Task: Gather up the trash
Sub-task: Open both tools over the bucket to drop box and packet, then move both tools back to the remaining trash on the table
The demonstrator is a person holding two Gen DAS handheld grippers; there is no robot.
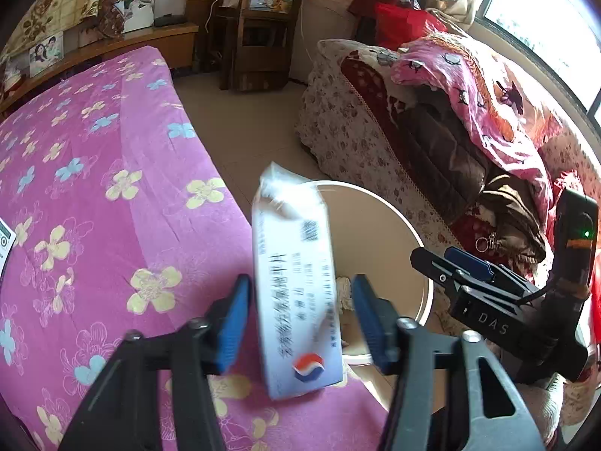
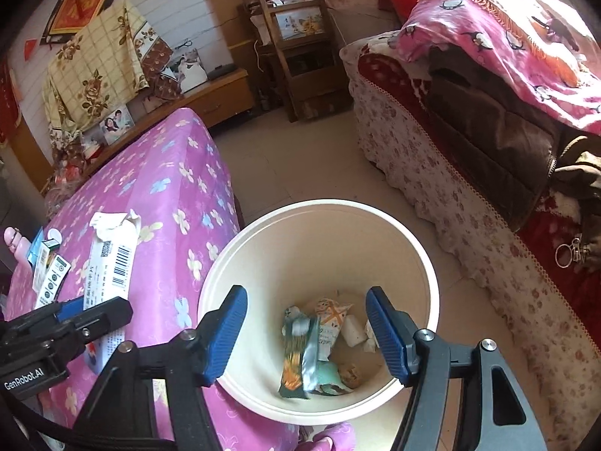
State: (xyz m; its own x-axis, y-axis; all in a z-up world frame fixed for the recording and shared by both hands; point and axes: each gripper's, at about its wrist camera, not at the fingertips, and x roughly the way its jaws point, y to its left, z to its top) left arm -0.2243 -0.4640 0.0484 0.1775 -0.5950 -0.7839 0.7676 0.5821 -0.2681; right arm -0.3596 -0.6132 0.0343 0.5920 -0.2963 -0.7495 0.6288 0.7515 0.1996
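Lying along the bed's [image 2: 176, 173] edge nearest the bin, just left of the white bin [image 2: 394, 225]: a torn white printed packet [image 1: 296, 300], between the jaws of the left gripper [image 1: 300, 312] but with a gap showing on each side, so apparently not pinched. Looks light, thin and crinkly, probably slippery and easily crushed; best pinched across the flat middle, clear of the ragged torn end. Farther toward the bed's left edge, a few small boxes [image 2: 50, 274], likely stiffer and easy to take by the narrow sides. To the right, right gripper [image 2: 306, 332] over the bin mouth, jaws spread wide and empty, with wrappers [image 2: 300, 353] lying loose on the bin floor below.
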